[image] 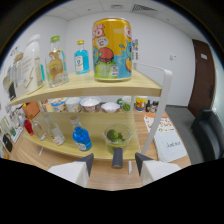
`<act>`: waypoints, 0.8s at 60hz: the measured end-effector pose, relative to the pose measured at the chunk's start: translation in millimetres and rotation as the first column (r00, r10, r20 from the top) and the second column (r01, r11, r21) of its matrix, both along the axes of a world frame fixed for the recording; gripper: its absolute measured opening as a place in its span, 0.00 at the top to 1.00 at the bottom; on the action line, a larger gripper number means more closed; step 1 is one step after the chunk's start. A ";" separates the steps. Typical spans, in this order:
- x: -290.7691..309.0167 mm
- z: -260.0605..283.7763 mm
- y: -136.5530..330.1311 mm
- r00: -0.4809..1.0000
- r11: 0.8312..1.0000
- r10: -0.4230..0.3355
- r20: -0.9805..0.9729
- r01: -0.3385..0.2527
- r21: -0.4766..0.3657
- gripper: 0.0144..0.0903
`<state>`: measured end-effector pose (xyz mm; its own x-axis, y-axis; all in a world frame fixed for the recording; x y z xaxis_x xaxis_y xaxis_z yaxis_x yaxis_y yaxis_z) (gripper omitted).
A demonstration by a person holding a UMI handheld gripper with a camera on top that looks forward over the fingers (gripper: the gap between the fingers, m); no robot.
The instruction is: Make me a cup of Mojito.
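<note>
You are facing a white-walled room with a dark door (204,75) off to the right and a wooden two-tier shelf (100,86) standing on a wooden tabletop (112,181). Your hand-held gripper (114,164) is pointing at the shelf's lower tier with its fingers (86,163) standing apart and gripping nothing. Between them, just ahead, a dark upright handle (117,157) is rising in front of a clear bowl of limes (116,135) that is sitting on the lower tier. Left of the bowl, a blue bottle (81,138) is standing beside some clear glass bottles (52,131). Behind them a row of small cups (90,104) is lining the back. On the upper tier, a large yellow can (112,49) with a cartoon label is standing near the front edge, with a small blue-labelled bottle (81,58) and a clear bottle (56,62) to its left. Papers (165,136) are lying on the tabletop right of the shelf.
</note>
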<state>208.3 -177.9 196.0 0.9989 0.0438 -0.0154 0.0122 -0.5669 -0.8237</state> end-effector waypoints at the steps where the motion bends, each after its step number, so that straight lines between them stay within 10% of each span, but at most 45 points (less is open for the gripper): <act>1: -0.3 -1.1 2.2 1.000 1.000 0.001 -0.005 -0.001 -0.004 0.20; 25: 3.8 -27.7 22.6 0.999 0.995 -0.016 -0.038 0.012 -0.099 0.90; 48: 7.2 -22.9 18.9 0.997 0.991 -0.066 -0.048 0.060 -0.116 0.98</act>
